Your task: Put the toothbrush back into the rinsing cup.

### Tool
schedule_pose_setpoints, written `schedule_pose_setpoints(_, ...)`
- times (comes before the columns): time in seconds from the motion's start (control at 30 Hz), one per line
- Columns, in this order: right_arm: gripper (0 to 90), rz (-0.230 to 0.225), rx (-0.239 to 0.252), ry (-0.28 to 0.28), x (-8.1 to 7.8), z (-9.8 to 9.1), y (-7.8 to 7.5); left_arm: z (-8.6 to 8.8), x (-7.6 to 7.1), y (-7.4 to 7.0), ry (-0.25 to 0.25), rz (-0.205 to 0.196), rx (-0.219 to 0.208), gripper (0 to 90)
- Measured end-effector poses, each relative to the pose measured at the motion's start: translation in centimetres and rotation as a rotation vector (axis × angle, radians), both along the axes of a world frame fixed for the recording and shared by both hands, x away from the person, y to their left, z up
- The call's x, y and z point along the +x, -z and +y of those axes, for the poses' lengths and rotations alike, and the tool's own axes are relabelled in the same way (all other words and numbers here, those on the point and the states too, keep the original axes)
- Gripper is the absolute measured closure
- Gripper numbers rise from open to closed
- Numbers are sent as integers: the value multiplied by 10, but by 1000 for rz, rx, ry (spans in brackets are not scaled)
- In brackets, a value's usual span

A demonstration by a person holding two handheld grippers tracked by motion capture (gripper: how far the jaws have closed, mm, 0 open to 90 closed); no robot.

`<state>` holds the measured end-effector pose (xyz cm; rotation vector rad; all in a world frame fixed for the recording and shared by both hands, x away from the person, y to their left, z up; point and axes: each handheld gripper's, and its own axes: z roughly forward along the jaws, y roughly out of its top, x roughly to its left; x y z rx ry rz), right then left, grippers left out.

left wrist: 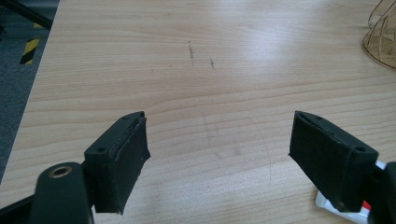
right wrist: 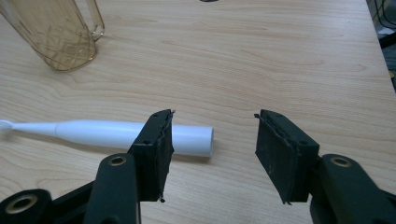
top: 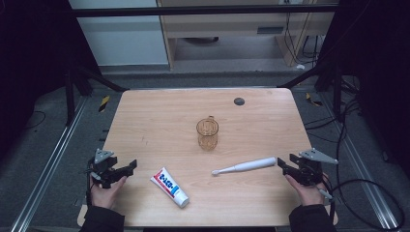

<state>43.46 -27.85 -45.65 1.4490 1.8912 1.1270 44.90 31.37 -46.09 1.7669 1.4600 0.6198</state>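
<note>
We take the amber cup at the middle of the wooden table as our landmark. The electric toothbrush lies flat in front of the cup and to its right, head pointing toward the toothpaste tube, which lies in front of the cup and to its left. Our right gripper sits just beside the toothbrush's thick butt end, jaws wide apart and holding nothing — in the right gripper view the handle end lies just outside the gap, behind one jaw. Our left gripper rests well to the cup's left, near the tube, jaws likewise spread and empty.

We judge the toothbrush to be light, rigid and smooth — a round plastic body likely to roll or slip under the pads. We would grip it across the thick handle, not the thin neck.
</note>
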Motion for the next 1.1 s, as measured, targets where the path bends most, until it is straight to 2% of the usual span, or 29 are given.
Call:
schedule_pose_setpoints(0.27,490,-3,-21,-32,-2,9,-3,-2,-4,-1,2,-11,3,189)
schedule_pose_setpoints(0.37,522,-3,-32,-42,-2,13,-5,-3,-4,-2,3,-17,-2,200)
schedule_pose_setpoints(0.4,557,-4,-36,-52,-2,15,-7,-4,-3,-1,8,-13,1,206)
schedule_pose_setpoints(0.57,604,1,-27,-67,1,19,-8,-5,-2,1,10,-9,-2,214)
schedule_pose_setpoints(0.8,663,-7,-28,-66,17,27,-7,-10,-1,3,36,0,20,250)
schedule_pose_setpoints(0.9,710,14,-42,-69,25,34,-4,-11,-1,3,40,0,23,258)
schedule_pose_setpoints(1.1,761,28,-67,-70,34,36,2,-13,-1,4,43,-2,31,264)
